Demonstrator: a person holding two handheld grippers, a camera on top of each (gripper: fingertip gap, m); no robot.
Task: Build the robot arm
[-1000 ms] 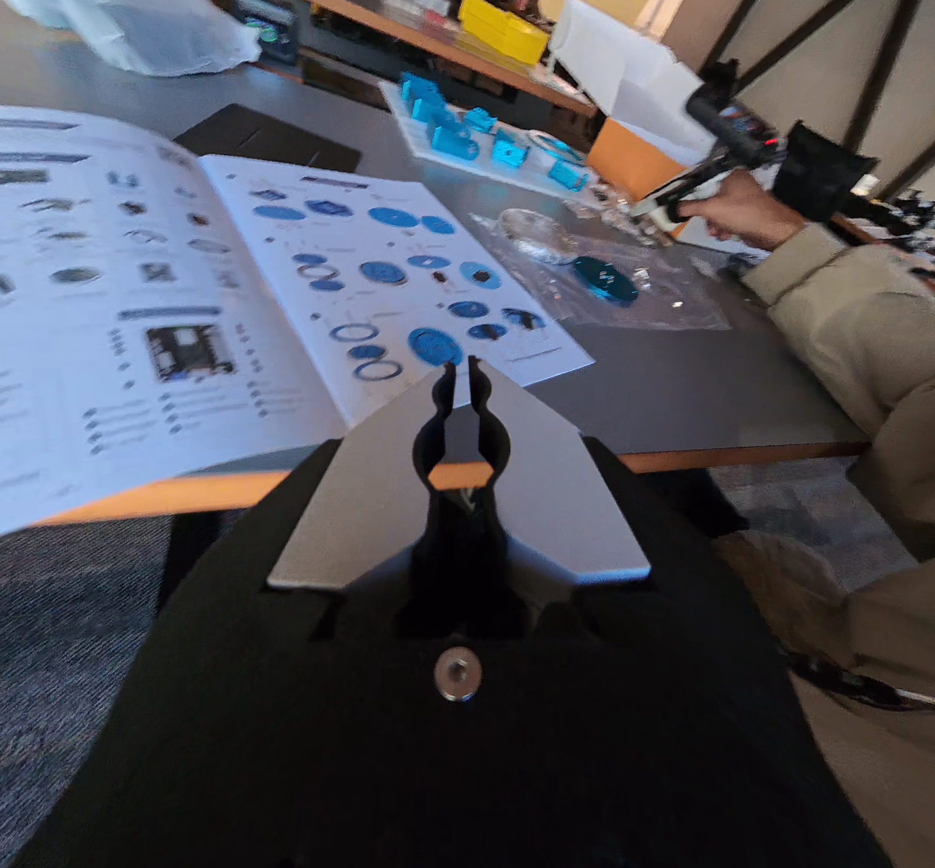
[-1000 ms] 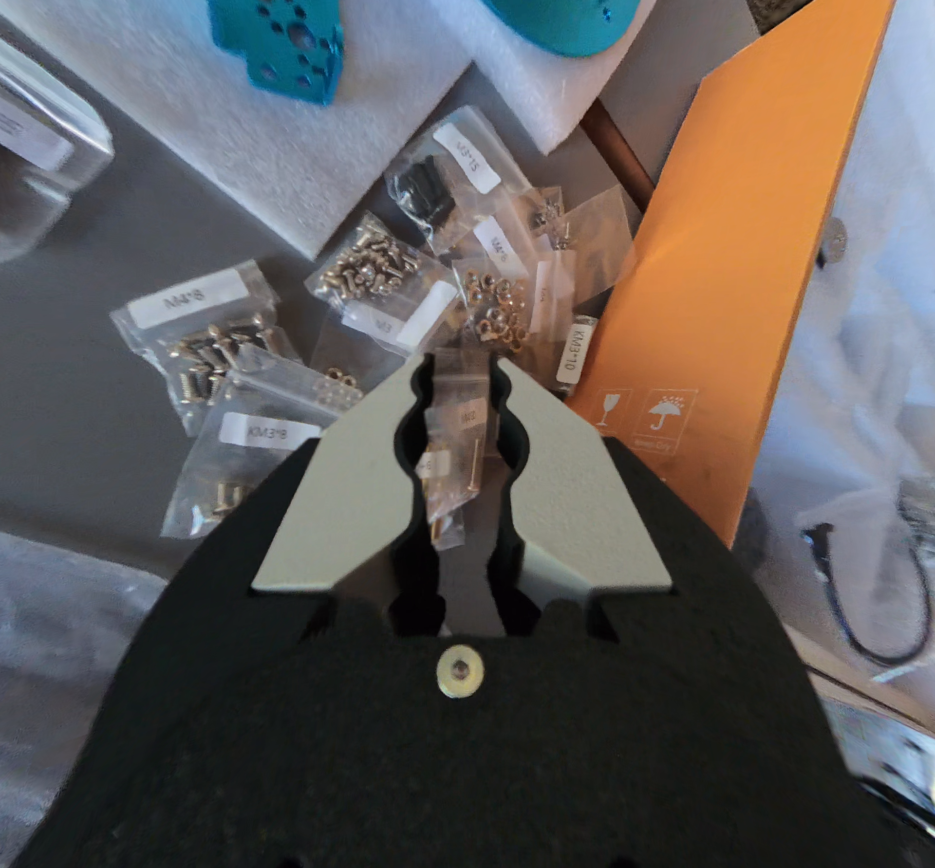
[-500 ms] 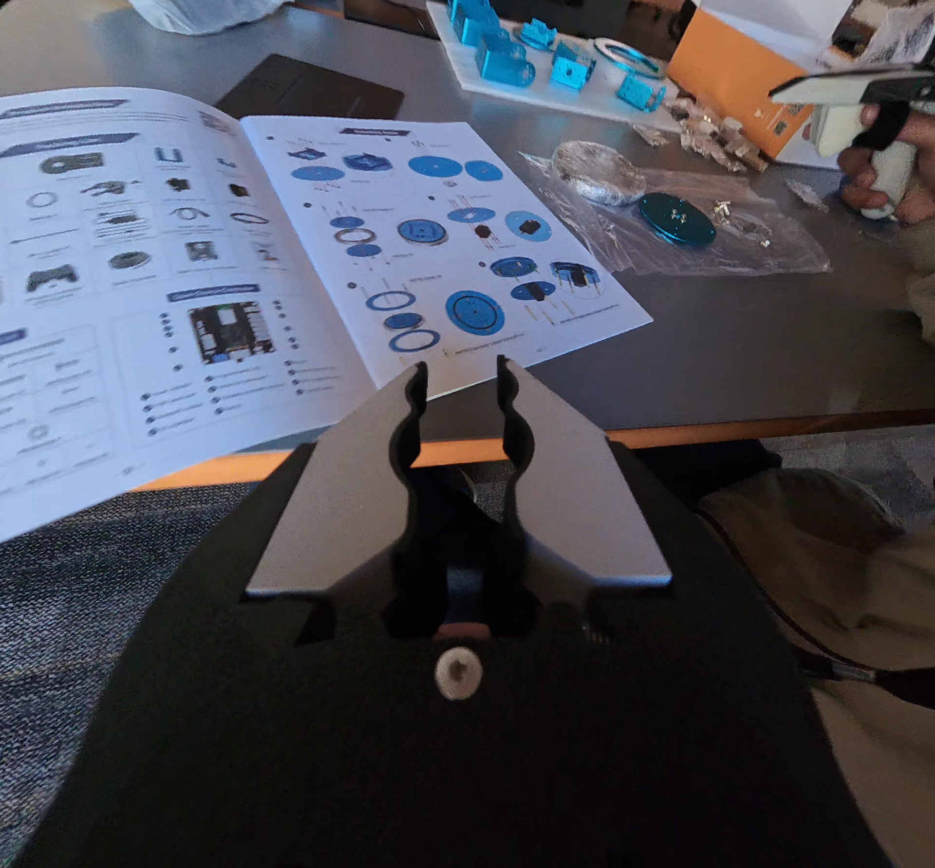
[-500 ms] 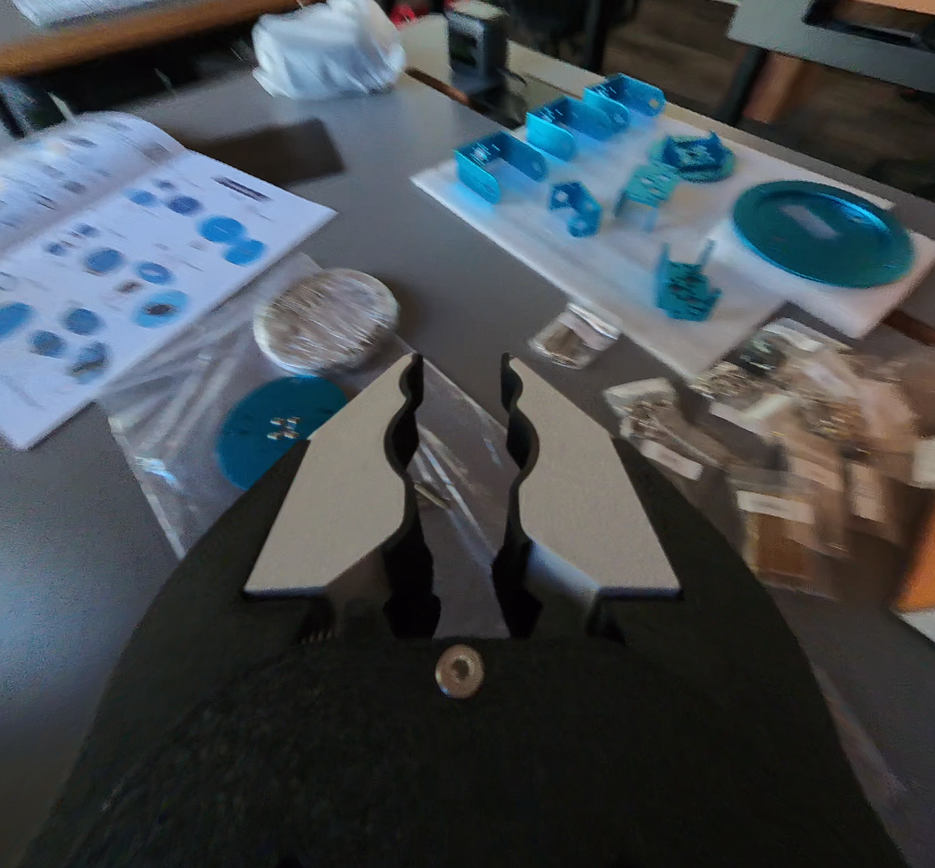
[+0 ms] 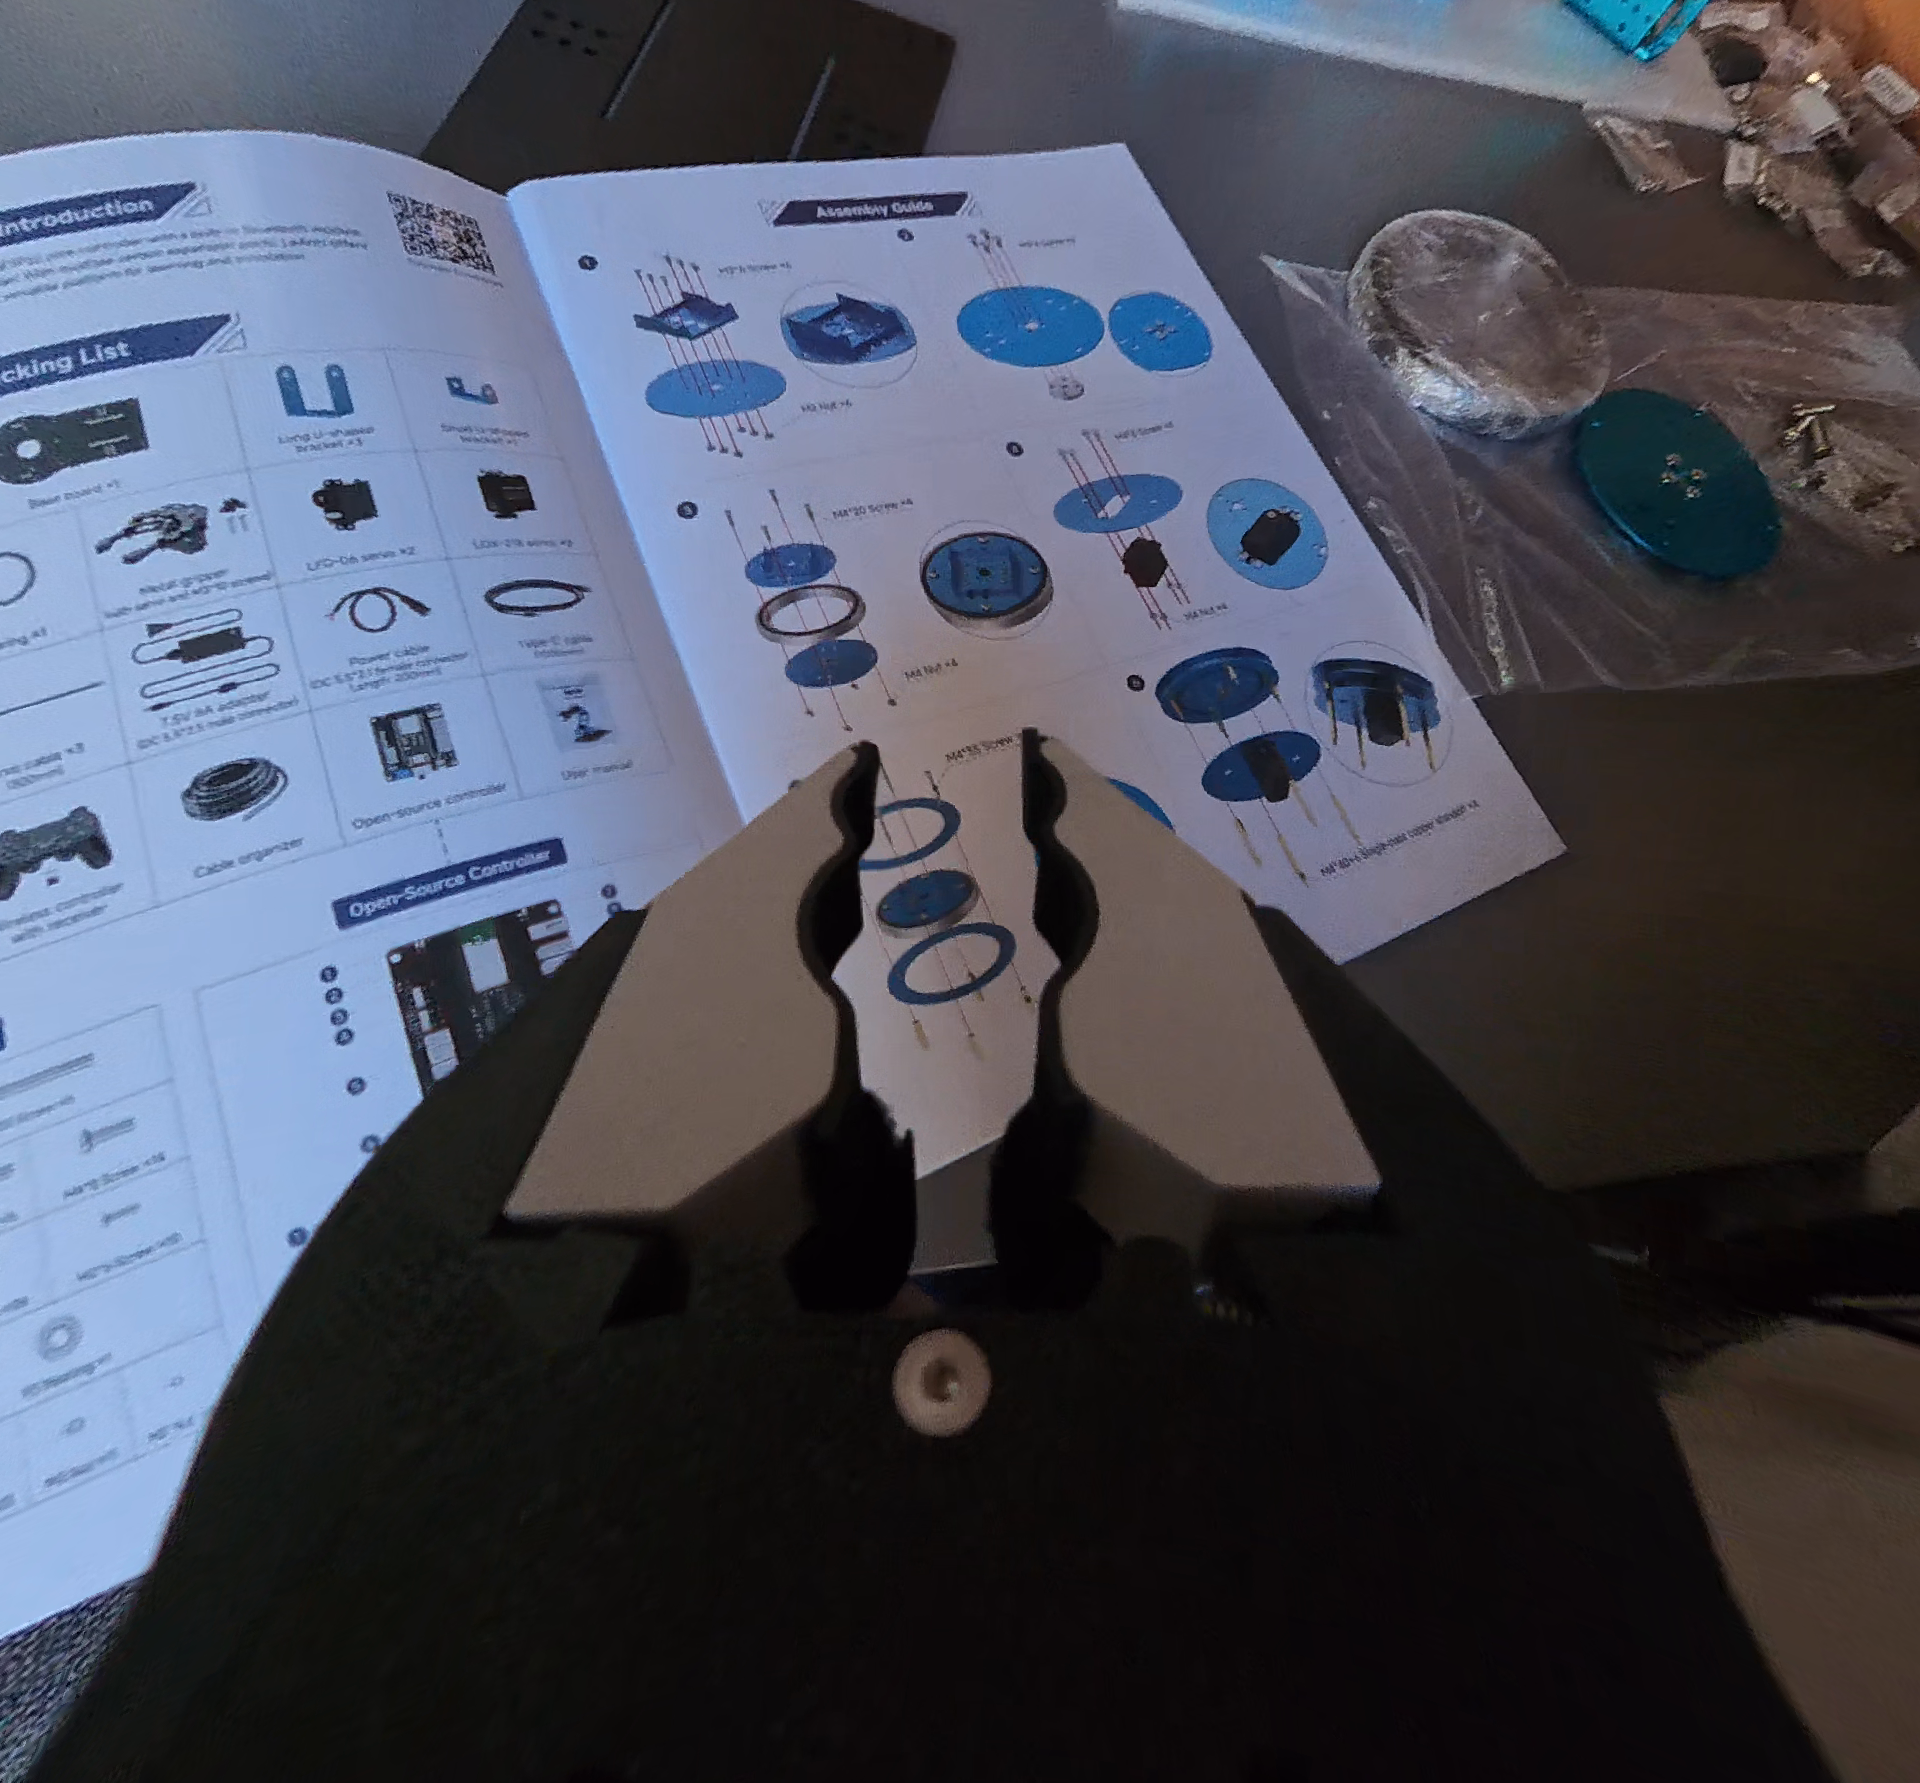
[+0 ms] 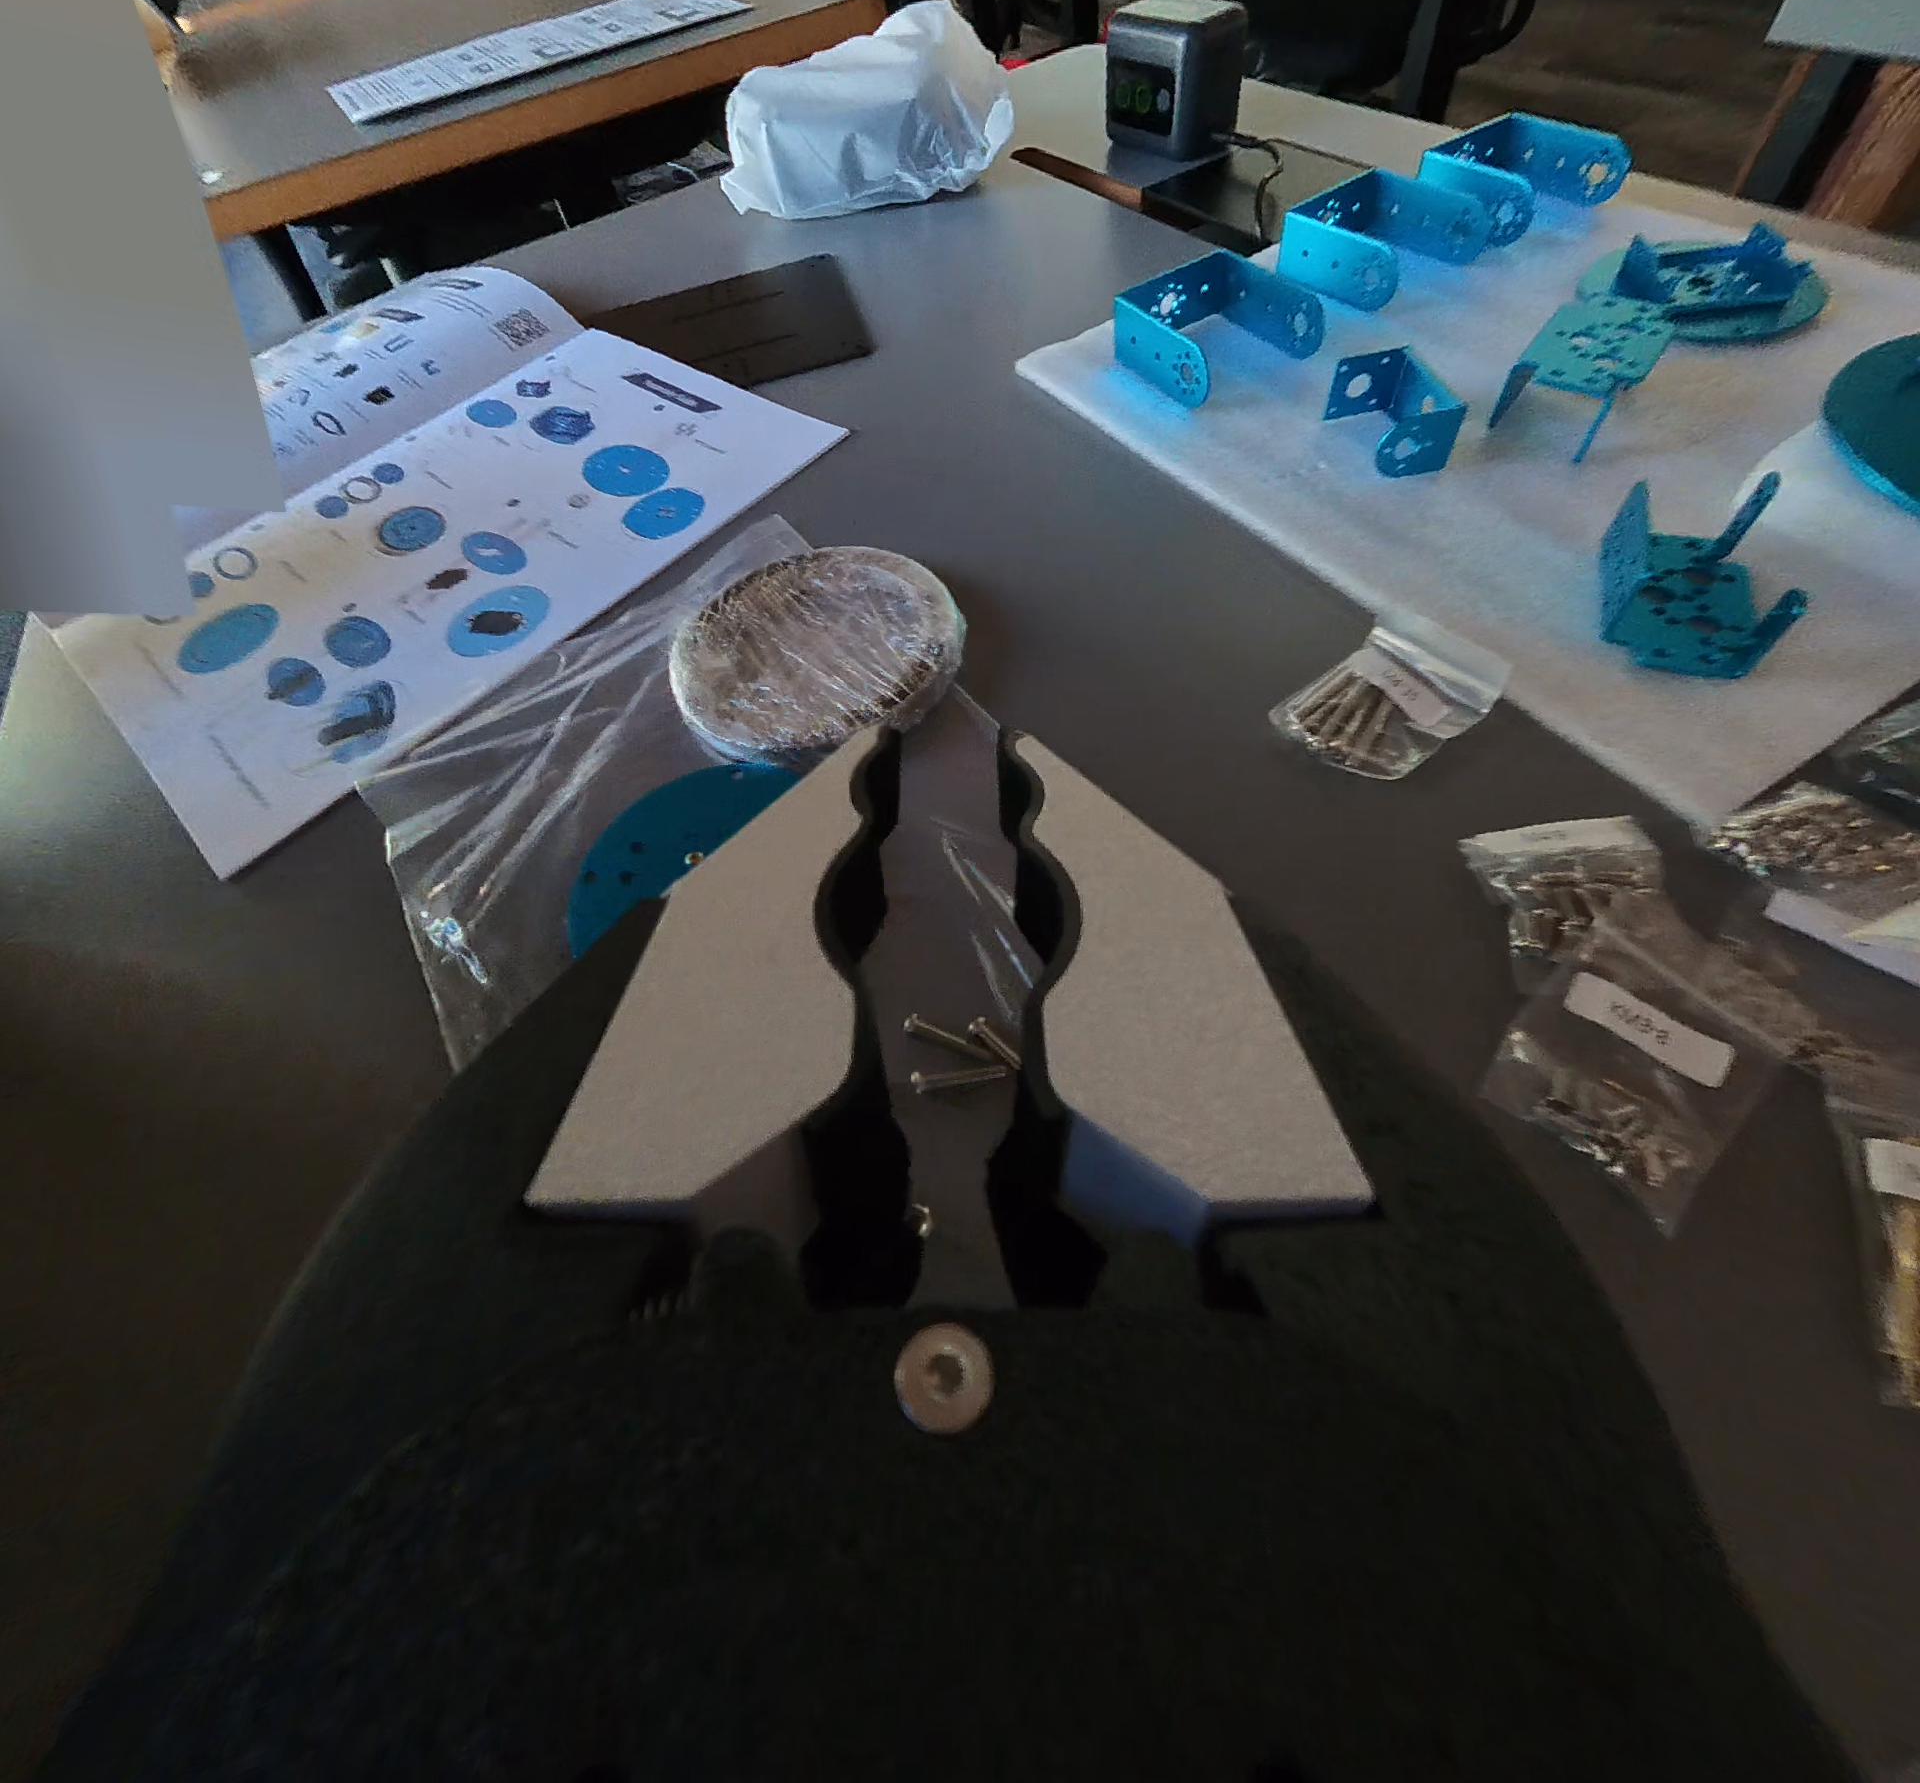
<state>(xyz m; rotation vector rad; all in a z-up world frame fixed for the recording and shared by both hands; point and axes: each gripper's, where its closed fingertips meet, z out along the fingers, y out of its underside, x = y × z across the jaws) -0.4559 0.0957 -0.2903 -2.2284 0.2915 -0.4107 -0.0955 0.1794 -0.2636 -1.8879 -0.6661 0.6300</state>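
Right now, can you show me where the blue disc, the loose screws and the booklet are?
blue disc [image 5: 1671, 495]: left wrist view, middle of its flat top.
loose screws [image 6: 956, 1056]: right wrist view, on the little cluster seen between the jaws.
booklet [image 5: 935, 445]: left wrist view, on the right-hand page.

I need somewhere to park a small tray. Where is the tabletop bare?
One bare strip of grey tabletop runs between the open booklet and the white foam sheet. Another lies at the near left, before the booklet's corner. The right side is crowded with screw bags; the clear bag fills the middle.
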